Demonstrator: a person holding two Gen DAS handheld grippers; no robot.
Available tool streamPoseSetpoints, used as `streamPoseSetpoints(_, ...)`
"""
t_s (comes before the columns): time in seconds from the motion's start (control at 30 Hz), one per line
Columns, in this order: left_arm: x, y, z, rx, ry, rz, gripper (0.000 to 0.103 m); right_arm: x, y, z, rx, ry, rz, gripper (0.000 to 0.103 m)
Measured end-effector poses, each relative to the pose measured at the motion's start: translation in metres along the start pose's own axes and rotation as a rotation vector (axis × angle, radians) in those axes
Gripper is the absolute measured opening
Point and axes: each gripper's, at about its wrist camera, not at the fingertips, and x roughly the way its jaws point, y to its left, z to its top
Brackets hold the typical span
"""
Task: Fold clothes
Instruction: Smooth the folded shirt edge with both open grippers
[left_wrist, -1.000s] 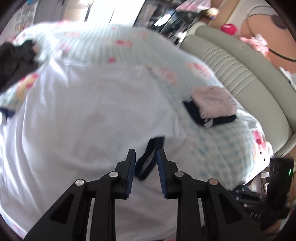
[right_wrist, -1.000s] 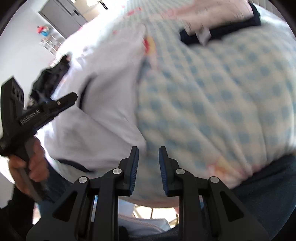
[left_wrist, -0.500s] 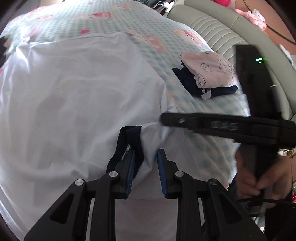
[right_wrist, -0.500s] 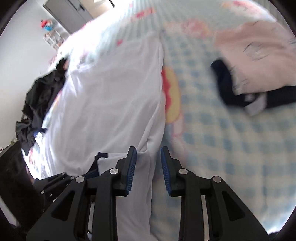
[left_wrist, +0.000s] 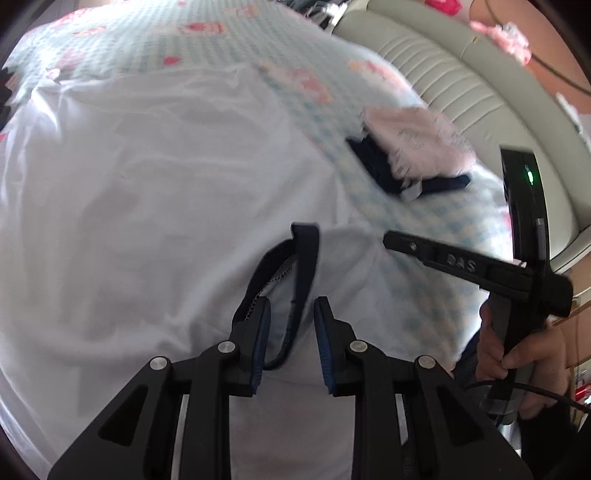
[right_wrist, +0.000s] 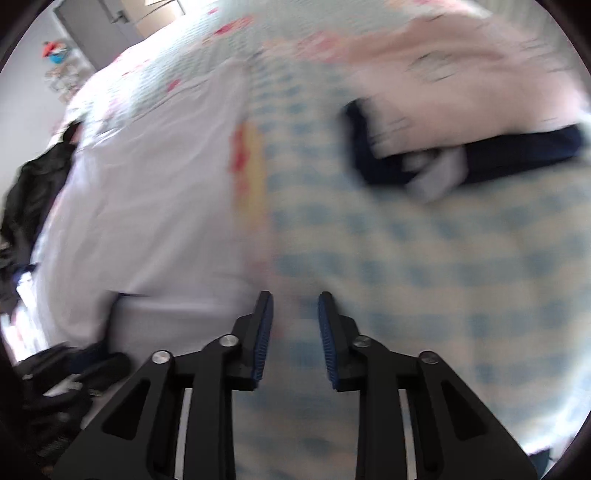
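White shirt (left_wrist: 155, 192), one item, unfolded: spread flat over the checked bedspread (left_wrist: 436, 221), its navy-trimmed collar (left_wrist: 295, 273) at the near edge of the bed, facing me. No fold shows in it yet, so I judge this piece barely begun.

Folded pile (left_wrist: 410, 155), pink garment on a navy one: lies on the bedspread to the right of the shirt, well apart from it. I count that part of the task as done.

Dark clothes (right_wrist: 33, 188), heaped off the shirt's far left side (blurred; unsorted, by the look of them). Probably still to come.

My left gripper (left_wrist: 290, 343): jaws parted, the collar band lying between the pads, not pinched.

My right gripper (right_wrist: 295, 332): jaws parted, nothing between them, hovering above bare bedspread just beside the shirt's right shoulder edge.
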Motion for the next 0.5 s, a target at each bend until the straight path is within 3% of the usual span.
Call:
streamPoseSetpoints(0.13,-0.007,-0.006,0.001,0.023,-0.039,-0.031,0.031,-0.029,0.003,-0.013,0.007,-0.034,0.138,0.026)
streamPoseSetpoints(0.23,0.010,0.003,-0.003,0.023,0.010,0.070,0.031,-0.036,0.014,-0.033,-0.014,-0.028,0.208,0.027)
streamPoseSetpoints(0.33,0.004,0.022,-0.001,-0.055,-0.002,0.097,0.031,-0.025,0.016,-0.056,-0.008,0.028,0.211,0.027)
streamPoseSetpoints(0.4,-0.012,0.028,0.000,-0.081,-0.046,0.059,0.031,-0.020,0.013,-0.068,-0.005,0.054,0.187,0.027)
streamPoseSetpoints(0.5,-0.024,0.021,-0.004,-0.036,-0.054,0.002,0.034,-0.035,0.009,-0.083,0.023,0.034,0.226,0.027)
